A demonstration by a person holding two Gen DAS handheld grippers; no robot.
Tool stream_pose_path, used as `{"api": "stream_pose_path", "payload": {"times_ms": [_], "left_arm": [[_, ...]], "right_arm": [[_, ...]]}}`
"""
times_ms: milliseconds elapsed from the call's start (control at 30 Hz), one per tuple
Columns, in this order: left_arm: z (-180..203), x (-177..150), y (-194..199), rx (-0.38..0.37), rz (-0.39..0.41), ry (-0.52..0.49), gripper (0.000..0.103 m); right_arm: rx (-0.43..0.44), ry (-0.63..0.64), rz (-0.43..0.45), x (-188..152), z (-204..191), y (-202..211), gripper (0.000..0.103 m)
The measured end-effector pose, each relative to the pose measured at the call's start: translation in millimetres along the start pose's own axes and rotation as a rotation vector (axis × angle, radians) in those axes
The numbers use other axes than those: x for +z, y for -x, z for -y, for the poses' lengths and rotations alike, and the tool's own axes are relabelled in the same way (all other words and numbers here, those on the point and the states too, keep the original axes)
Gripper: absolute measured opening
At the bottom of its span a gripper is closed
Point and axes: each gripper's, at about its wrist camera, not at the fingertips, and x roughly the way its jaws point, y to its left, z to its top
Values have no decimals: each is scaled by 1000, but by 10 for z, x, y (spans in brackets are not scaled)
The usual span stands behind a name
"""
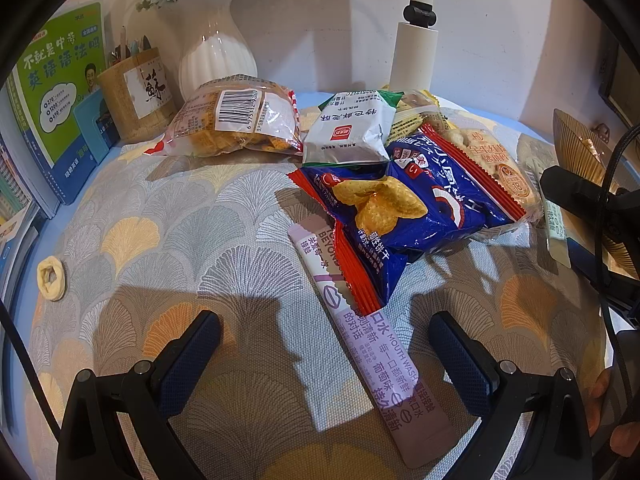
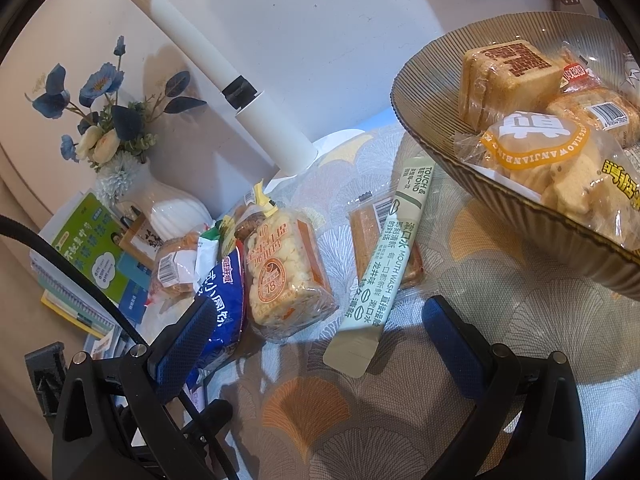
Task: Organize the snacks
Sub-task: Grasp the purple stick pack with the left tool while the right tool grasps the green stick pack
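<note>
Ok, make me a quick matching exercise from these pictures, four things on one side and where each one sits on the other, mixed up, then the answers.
Things:
1. purple sachet
2. green sachet
3. vase
4. toast packet

Places:
A. in the bowl
B. between the open left gripper fingers
C. ahead of the open right gripper
D. by the wall

Pairs: 1-B, 2-C, 3-D, 4-A

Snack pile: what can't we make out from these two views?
- Purple sachet, left view: top end under the blue bag.
- Orange packet, right view: mostly covered by the green sachet.
- Bowl, right view: cut off by the frame edge; lower contents buried.
</note>
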Motion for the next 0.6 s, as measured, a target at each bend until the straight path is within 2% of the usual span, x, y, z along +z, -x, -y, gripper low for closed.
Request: {"api": "stream_pose_path", "payload": {"times_ms": [67, 133, 167, 200, 267, 300, 333, 367, 467, 600], "left_arm": [[1, 0, 0, 0, 0, 0, 103], [5, -1, 0, 0, 0, 0, 103], [-19, 0, 4, 0, 0, 0, 103], [3, -1, 1, 0, 1, 0, 103], [12, 4, 1, -12, 7, 7, 101], [-22, 9, 53, -13, 39, 28, 74], [-66, -4, 105, -9, 65, 50, 34], [-129, -13, 125, -25, 76, 73, 18], [-298, -20, 115, -95, 77, 131, 18], [-373, -23, 134, -119, 91, 155, 17]], "right_arm": [[-12, 29, -25, 5, -35, -16, 103], [-54, 49, -30, 1, -62, -15, 96], [-91, 53, -27, -5, -66, -11, 80], [-107, 48, -28, -6, -48, -12, 53], [-109, -12, -42, -10, 62, -31, 20], [-96, -35, -39, -7, 106, -22, 17], [-85, -45, -37, -8, 126, -13, 17], [-83, -43, -32, -14, 122, -4, 15], [-91, -6, -9, -33, 52, 32, 12], [-60, -6, 30, -52, 42, 125, 12]]}}
